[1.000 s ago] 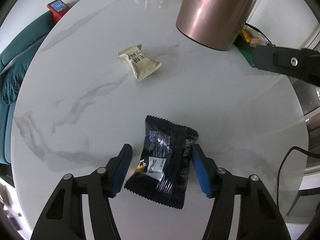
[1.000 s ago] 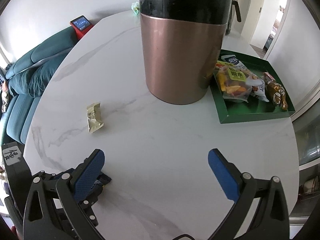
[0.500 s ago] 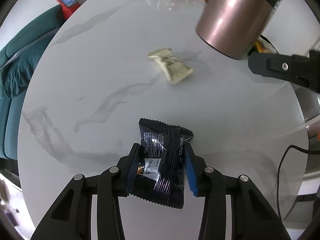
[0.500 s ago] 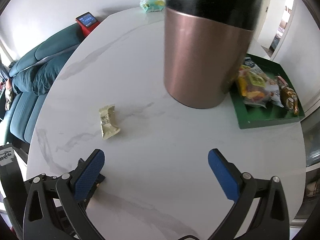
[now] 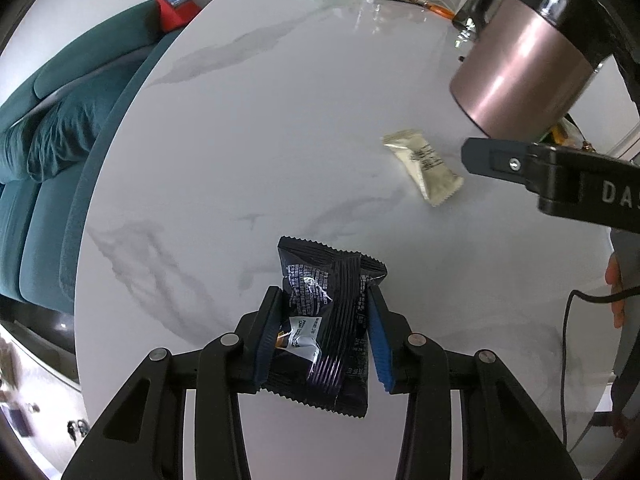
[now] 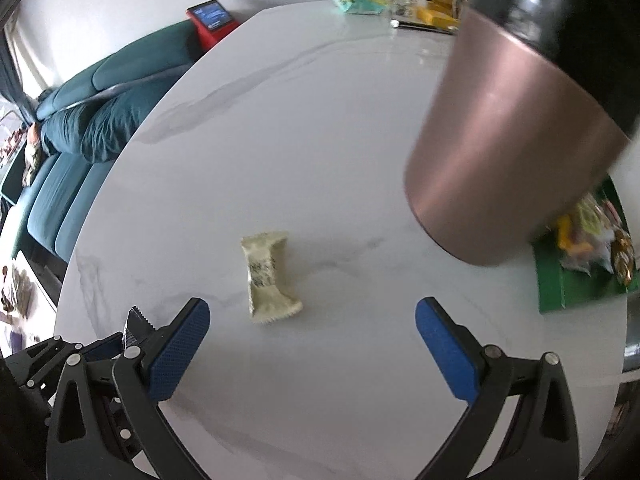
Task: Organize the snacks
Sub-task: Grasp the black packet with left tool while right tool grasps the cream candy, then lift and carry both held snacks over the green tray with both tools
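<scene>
Between the left gripper's (image 5: 322,334) jaws sits the black packet (image 5: 326,328), pinched tight; right gripper (image 6: 310,342), jaws wide, should centre on the cream packet (image 6: 268,278) ahead before closing.

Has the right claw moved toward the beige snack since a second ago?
Yes. The right claw, open, has come closer: the beige snack now lies just ahead between its fingers.

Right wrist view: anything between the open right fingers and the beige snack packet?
Nothing. In the right wrist view only bare marble table separates the open right gripper from the beige snack packet, which lies just ahead, toward its left finger.
</scene>
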